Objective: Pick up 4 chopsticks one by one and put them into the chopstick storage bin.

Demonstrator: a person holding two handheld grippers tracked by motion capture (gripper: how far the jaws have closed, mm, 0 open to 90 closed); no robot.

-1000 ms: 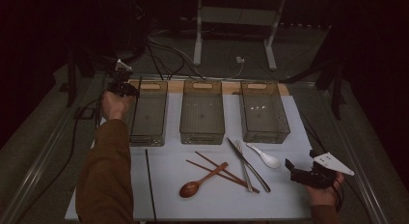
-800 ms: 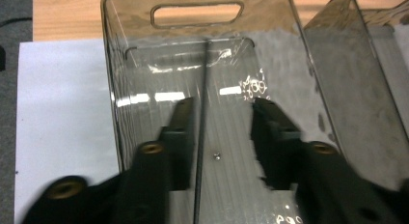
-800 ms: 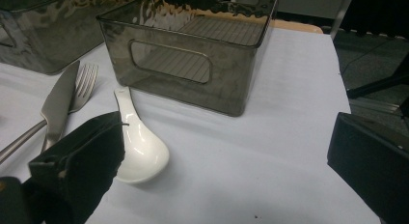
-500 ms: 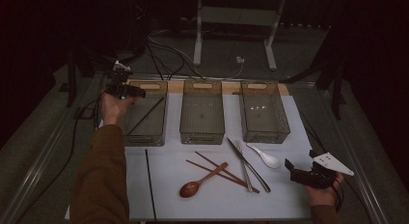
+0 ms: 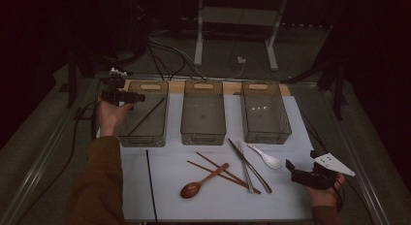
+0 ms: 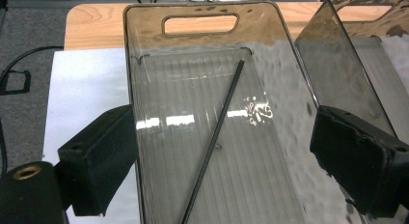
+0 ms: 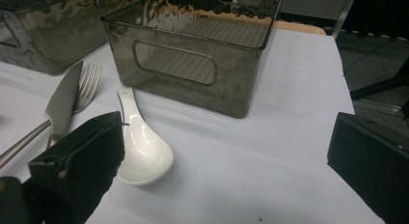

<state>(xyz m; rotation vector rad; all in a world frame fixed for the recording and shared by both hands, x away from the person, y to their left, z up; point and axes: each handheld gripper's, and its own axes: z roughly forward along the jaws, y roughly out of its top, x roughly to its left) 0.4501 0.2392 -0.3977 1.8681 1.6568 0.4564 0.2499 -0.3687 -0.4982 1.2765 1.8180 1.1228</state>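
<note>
One black chopstick (image 6: 217, 137) lies in the left bin (image 6: 144, 137); left gripper (image 6: 222, 151) has just been opening, empty; right gripper (image 7: 222, 156) gapes empty.

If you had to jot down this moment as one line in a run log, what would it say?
left gripper: open, jaws just opened, nothing between | thin black chopstick: lying in left smoky plastic bin | right gripper: open, near white ceramic spoon

The room is dark, with light falling mainly on a table (image 5: 291, 113) covered by a white sheet, a strip of bare wood (image 5: 177, 84) showing at its far edge. Beyond it a grey floor (image 5: 300, 50) carries loose cables (image 5: 165, 55) and a pale metal stand (image 5: 237, 16) on two feet. Dark frames, perhaps tripod legs (image 5: 339, 89), rise beside the table, too dim to identify.
</note>
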